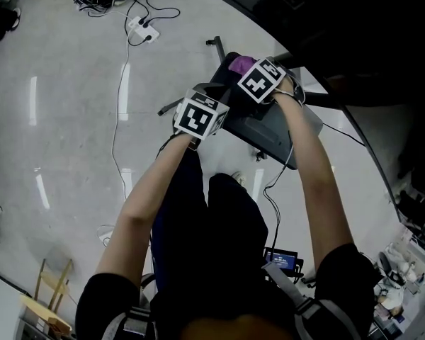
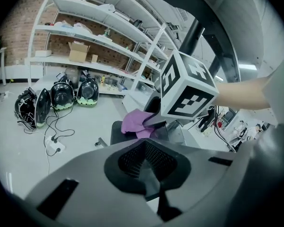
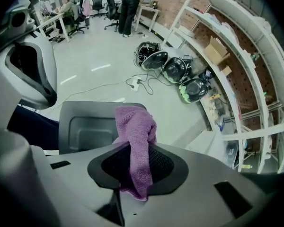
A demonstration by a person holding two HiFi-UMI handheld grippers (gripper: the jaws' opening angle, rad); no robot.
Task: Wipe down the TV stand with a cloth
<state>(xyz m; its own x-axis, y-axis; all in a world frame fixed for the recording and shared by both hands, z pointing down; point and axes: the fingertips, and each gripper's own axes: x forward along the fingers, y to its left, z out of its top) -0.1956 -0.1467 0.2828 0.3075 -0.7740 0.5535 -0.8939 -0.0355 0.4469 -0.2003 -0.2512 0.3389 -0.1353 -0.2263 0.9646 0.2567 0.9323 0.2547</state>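
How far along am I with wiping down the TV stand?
Done: the purple cloth is picked up, clamped in the right gripper. In hand: it is held over the grey TV stand; contact is unclear. The left gripper is shut, empty. Left: the wiping itself, since no wiped patch shows.

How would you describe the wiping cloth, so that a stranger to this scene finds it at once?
Find the dark grey stand in the middle of the pale floor, under the person's arms. At its far end the cloth is pinched in the shut right hand-held gripper. It is the only purple, fuzzy thing; its neighbours are grey, black or white.
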